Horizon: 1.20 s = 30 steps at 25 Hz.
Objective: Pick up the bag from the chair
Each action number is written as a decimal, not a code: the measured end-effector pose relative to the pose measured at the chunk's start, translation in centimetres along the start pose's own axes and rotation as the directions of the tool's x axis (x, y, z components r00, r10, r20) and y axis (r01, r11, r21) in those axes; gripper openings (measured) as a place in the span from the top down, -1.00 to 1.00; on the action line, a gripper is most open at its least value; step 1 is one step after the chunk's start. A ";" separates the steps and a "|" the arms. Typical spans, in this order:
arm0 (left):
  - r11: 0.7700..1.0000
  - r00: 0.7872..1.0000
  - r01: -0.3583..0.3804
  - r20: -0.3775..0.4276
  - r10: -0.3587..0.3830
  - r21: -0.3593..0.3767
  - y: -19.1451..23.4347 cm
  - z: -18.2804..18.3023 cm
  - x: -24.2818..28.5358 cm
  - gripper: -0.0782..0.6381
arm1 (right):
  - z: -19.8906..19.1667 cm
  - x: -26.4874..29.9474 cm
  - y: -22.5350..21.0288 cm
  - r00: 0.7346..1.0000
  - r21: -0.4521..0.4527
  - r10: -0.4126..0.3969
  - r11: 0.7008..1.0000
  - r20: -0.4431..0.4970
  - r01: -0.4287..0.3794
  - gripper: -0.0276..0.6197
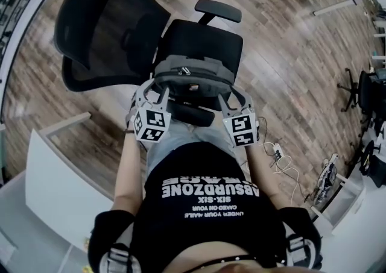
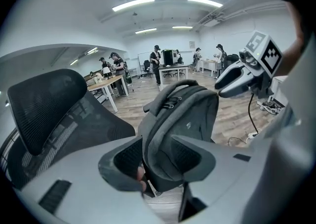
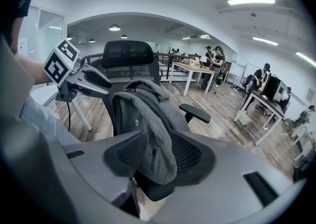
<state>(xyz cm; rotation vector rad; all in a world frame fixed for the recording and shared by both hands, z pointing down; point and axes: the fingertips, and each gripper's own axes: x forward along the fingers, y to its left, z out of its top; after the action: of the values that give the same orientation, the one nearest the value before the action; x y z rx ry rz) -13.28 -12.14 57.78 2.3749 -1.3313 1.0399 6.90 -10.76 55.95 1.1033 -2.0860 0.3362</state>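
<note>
The left tool (image 2: 157, 142) stands with its jaws spread wide. One side edge of the grey fabric backpack (image 2: 183, 113) lies between them, and the pads do not clearly press on it. The right tool (image 3: 158, 139) is spread just as wide over the bag's opposite edge, with grey fabric draped in the gap.

The backpack stands upright on the seat of the black mesh office chair (image 1: 205, 40), near the front edge, with its top handle and zip pulls upward.

Only the head view shows both tools together, one at each side of the bag, and the chair's tall backrest (image 1: 102, 25) swung to the left. The left gripper view alone shows the bag's front panel, with the right tool beyond it. The right gripper view alone shows a side zip and the padded armrest (image 3: 195, 112) behind the bag.

There is one backpack, one chair, and two tools, each carrying one cube with square markers (image 1: 149, 126).

The floor (image 1: 289, 55) is brown wood plank. A white table (image 1: 60, 187) sits at the lower left of the head view, and white cables (image 1: 278, 156) trail at the right. Both gripper views open onto a large office with ceiling strip lights, more tables and several people standing far off.
</note>
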 end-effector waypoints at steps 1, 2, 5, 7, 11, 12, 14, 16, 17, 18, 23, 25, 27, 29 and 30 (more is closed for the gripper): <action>1.000 1.000 0.005 -0.009 -0.005 0.005 -0.1 -0.3 0.3 0.32 | -0.2 0.1 -0.1 1.000 0.002 -0.007 1.000 -0.004 0.007 0.39; 1.000 1.000 0.009 -0.017 -0.009 0.009 -0.1 -0.5 0.6 0.32 | -0.3 0.1 -0.2 1.000 0.005 -0.013 1.000 -0.010 0.013 0.39; 0.999 0.999 0.016 -0.036 -0.015 0.028 -0.1 -0.7 1.2 0.32 | -0.8 0.2 -0.6 0.999 0.012 -0.027 1.000 -0.031 0.027 0.39; 0.999 0.999 0.025 -0.047 -0.023 0.041 0.0 -1.0 1.7 0.32 | -1.1 0.4 -0.8 0.998 0.017 -0.034 0.999 -0.045 0.035 0.39; 0.999 0.997 0.034 -0.068 -0.031 0.043 0.2 -2.1 2.5 0.32 | -1.7 1.0 -1.0 0.997 0.018 -0.049 0.999 -0.056 0.050 0.39; 0.998 0.997 0.037 -0.074 -0.034 0.041 0.2 -2.2 2.7 0.32 | -1.9 1.2 -1.1 0.997 0.018 -0.052 0.998 -0.060 0.053 0.39; 0.998 0.995 0.044 -0.086 -0.041 0.040 0.2 -2.6 3.0 0.32 | -2.3 1.5 -1.3 0.996 0.021 -0.053 0.998 -0.072 0.055 0.39; 0.998 0.994 0.054 -0.098 -0.050 0.039 0.3 -2.8 3.3 0.32 | -2.5 1.8 -1.4 0.995 0.023 -0.052 0.998 -0.084 0.054 0.39; 0.998 0.993 0.060 -0.104 -0.056 0.037 0.2 -2.9 3.5 0.32 | -2.7 1.9 -1.5 0.995 0.023 -0.052 0.998 -0.089 0.054 0.39; 0.997 0.992 0.065 -0.110 -0.061 0.033 0.1 -3.1 3.6 0.32 | -2.8 2.1 -1.6 0.994 0.023 -0.053 0.998 -0.095 0.055 0.39; 0.998 0.990 0.066 -0.125 -0.064 0.014 0.0 -3.9 4.1 0.32 | -3.5 2.8 -1.9 0.992 0.018 -0.061 0.998 -0.109 0.063 0.40; 0.998 0.989 0.067 -0.129 -0.066 0.005 0.0 -4.1 4.4 0.32 | -3.7 3.0 -2.0 0.992 0.015 -0.065 0.998 -0.113 0.067 0.45; 0.998 0.990 0.064 -0.129 -0.064 -0.005 0.0 -4.1 4.5 0.32 | -3.8 3.0 -2.1 0.991 0.013 -0.070 0.997 -0.112 0.072 0.47; 0.998 0.990 0.057 -0.126 -0.059 -0.020 0.0 -4.0 4.7 0.32 | -3.8 3.1 -2.2 0.991 0.011 -0.074 0.997 -0.111 0.076 0.49; 0.998 0.991 0.054 -0.124 -0.057 -0.028 0.1 -4.1 4.7 0.32 | -3.8 3.1 -2.1 0.991 0.011 -0.072 0.997 -0.110 0.074 0.49</action>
<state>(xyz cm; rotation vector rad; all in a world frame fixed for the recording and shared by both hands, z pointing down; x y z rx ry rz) -13.69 -13.22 63.92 2.2749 -1.2202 1.1299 9.35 -11.87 60.58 1.1416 -1.9445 0.3688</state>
